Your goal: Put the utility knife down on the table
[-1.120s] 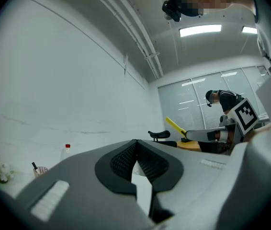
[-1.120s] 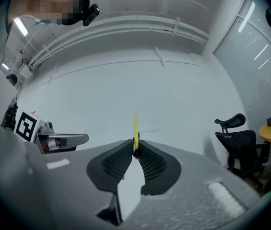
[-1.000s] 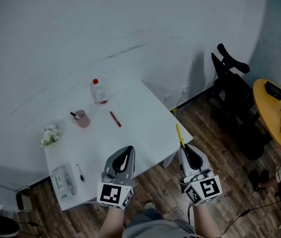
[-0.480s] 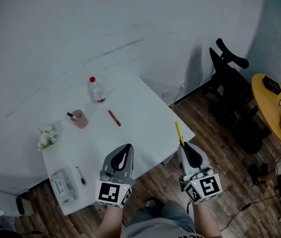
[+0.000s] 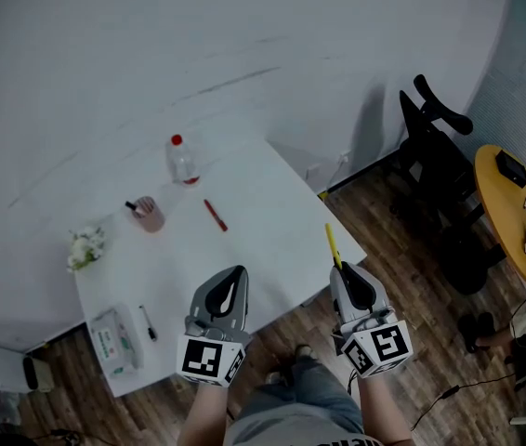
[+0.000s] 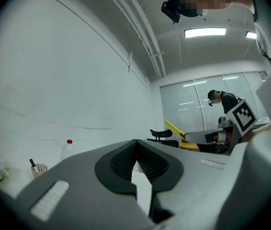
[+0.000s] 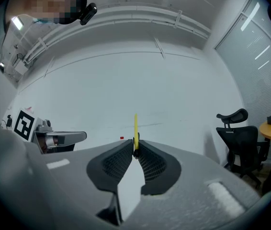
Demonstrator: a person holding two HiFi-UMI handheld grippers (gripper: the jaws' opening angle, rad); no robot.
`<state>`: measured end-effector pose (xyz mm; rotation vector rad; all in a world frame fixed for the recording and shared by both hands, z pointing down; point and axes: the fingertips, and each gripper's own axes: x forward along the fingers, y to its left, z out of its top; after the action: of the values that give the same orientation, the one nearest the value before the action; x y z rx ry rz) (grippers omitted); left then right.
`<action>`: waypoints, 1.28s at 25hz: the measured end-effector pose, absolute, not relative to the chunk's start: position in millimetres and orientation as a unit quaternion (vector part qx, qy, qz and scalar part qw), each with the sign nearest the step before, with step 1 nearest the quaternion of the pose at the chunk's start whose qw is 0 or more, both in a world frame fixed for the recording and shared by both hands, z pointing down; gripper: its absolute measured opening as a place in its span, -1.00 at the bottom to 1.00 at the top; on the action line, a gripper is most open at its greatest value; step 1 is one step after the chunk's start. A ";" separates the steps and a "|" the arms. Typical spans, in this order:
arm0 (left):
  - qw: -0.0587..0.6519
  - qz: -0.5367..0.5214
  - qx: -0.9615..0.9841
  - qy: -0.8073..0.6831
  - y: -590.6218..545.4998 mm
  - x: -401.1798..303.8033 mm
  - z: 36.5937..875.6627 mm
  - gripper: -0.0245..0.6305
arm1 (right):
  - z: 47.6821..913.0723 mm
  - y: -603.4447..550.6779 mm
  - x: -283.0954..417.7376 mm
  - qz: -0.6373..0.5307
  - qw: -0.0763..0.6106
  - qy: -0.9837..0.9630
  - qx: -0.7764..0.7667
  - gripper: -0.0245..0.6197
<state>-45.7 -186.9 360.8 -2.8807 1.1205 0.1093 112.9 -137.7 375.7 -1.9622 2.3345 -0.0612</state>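
A yellow utility knife (image 5: 334, 246) sticks out forward from my right gripper (image 5: 346, 272), which is shut on it; in the right gripper view the knife (image 7: 135, 131) stands thin and upright between the jaws. It hangs over the right front edge of the white table (image 5: 263, 221). My left gripper (image 5: 236, 275) is shut with nothing in it, held near the table's front edge. In the left gripper view the jaws (image 6: 136, 145) meet, and the knife (image 6: 175, 128) shows to the right.
On the table stand a clear bottle with a red cap (image 5: 181, 161), a pink cup (image 5: 150, 215), a red pen (image 5: 215, 215), white flowers (image 5: 85, 247), a tissue pack (image 5: 113, 340) and a black marker (image 5: 149, 322). A black office chair (image 5: 440, 165) and a yellow round table (image 5: 514, 207) stand at the right.
Both grippers keep their places and grips. The view has shifted slightly as the person's head moved; the knife stays in the right gripper.
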 end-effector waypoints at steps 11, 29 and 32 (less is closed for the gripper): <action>0.017 0.033 -0.920 0.391 -208.3 -41.7 363.5 -0.90 | 405.2 -178.3 123.3 -0.052 0.000 0.781 -0.622 -0.80; -0.003 0.012 -0.902 0.431 -233.9 -33.0 382.5 -0.90 | 501.7 -219.2 145.5 -0.146 -0.102 0.789 -0.588 -0.80; -0.006 0.009 -0.900 0.436 -237.2 -32.4 386.0 -0.90 | 518.6 -223.0 147.7 -0.161 -0.119 0.788 -0.582 -0.80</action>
<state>-32.4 -237.2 386.0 -2.8386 1.3753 0.0284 147.7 -223.0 518.6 -1.9826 2.6831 -0.5497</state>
